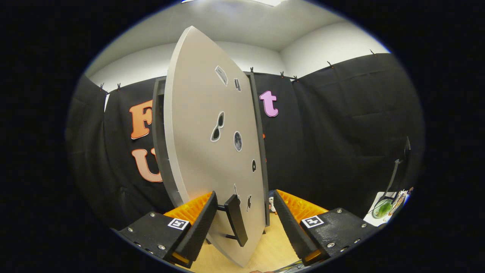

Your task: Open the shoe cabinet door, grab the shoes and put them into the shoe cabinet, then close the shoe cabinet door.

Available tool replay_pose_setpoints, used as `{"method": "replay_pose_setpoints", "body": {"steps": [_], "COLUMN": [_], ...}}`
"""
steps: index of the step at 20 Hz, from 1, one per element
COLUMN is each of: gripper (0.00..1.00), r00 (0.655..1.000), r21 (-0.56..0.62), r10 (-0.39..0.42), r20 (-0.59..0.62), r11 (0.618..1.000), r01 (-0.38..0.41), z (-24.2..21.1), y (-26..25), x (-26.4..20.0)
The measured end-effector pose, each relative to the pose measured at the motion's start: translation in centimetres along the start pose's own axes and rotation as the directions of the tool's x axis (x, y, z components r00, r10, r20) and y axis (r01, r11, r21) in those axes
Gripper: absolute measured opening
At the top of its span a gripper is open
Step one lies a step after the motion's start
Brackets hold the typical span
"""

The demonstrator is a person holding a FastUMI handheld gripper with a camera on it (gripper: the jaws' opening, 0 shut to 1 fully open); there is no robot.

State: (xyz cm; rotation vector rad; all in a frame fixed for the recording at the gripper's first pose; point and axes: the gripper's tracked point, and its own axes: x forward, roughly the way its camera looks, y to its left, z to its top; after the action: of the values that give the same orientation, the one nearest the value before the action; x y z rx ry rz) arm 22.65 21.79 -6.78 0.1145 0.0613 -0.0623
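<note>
The gripper (242, 223) is open, its two fingers spread wide with the door handle (236, 220) standing in the gap between them. The left finger (197, 227) sits just beside the handle, possibly touching its upper mounting post; whether it actually makes contact cannot be told. The right finger (290, 225) is well clear of the handle and presses on nothing.

The handle is a dark, flat bar held off the door on two short posts, set low on the door's face. The shoe cabinet door (204, 151) is a large, pale grey panel swung partly open, so its face looks toward the gripper at an angle and its free edge points near. Several small dark stickers or cutouts dot its surface, one shaped like a pair of sunglasses, one round. The door stands squarely in the way of the cabinet's inside, which is hidden.

Behind the door, the dark frame of the shoe cabinet (158, 125) shows along the left and again as a narrow upright strip on the right. Under the fingers lies a light wooden floor (271, 242). A small white object (272, 204) sits low beyond the right finger, too small to identify.

Farther right, a pale tabletop (375, 220) carries a green round item (382, 208) and a thin dark stand (394, 178). Black cloth walls (341, 132) close the booth, with white wall and ceiling above.
</note>
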Motion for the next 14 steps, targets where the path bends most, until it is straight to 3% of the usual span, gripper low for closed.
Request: {"method": "replay_pose_setpoints", "body": {"steps": [6, 14], "gripper": [0.93, 0.93], "r00": [0.998, 0.996], "r21": [-0.002, -0.081], "r10": [0.059, 0.078], "r20": [0.003, 0.036], "r11": [0.998, 0.994], "r01": [-0.059, -0.075], "z": [-0.2, 0.3], "y": [6.5, 12.0], "x": [3.7, 9.5]}}
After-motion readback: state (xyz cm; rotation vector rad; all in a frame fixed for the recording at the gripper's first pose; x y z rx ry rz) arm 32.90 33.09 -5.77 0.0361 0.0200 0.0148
